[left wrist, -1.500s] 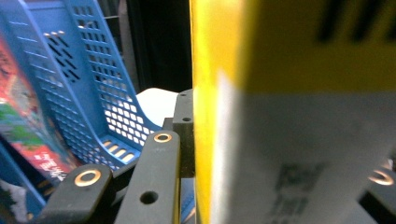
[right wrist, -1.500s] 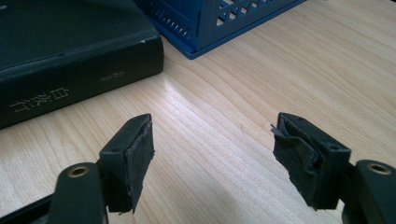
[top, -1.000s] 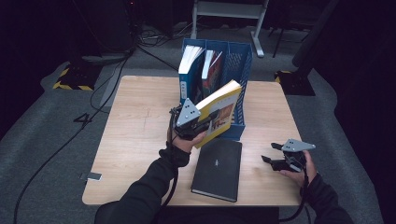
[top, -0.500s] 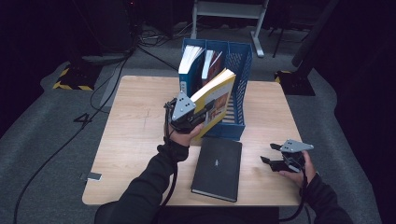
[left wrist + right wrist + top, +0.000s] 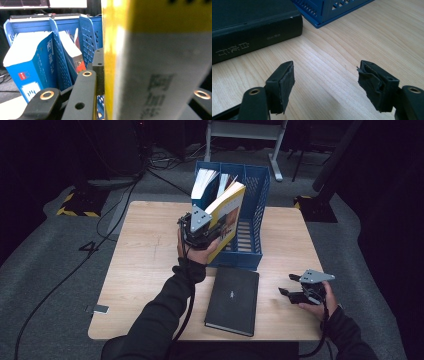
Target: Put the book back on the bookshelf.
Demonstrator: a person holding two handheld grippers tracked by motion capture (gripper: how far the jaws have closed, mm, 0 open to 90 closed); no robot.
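The pale wooden table (image 5: 145, 270) carries it all, and at its far side stands the blue perforated plastic file rack (image 5: 255, 210), three slots across. The left slot holds a thick blue-and-white book (image 5: 30, 65), the middle one a thinner book with a red mark on its cover (image 5: 75, 57); the right slot looks free — probably the target. Lifted over the rack's front, the yellow-and-white paperback (image 5: 227, 215) is clamped in the left gripper (image 5: 200, 227), jaws tight on its lower part, tilted upright so it can drop in spine-down. The slot dividers are what it must clear. Flat on the table just in front of the rack lies a black hardcover book (image 5: 234, 300) — likely next. Beside it the right gripper (image 5: 292, 292) rests low, jaws spread wide, empty.
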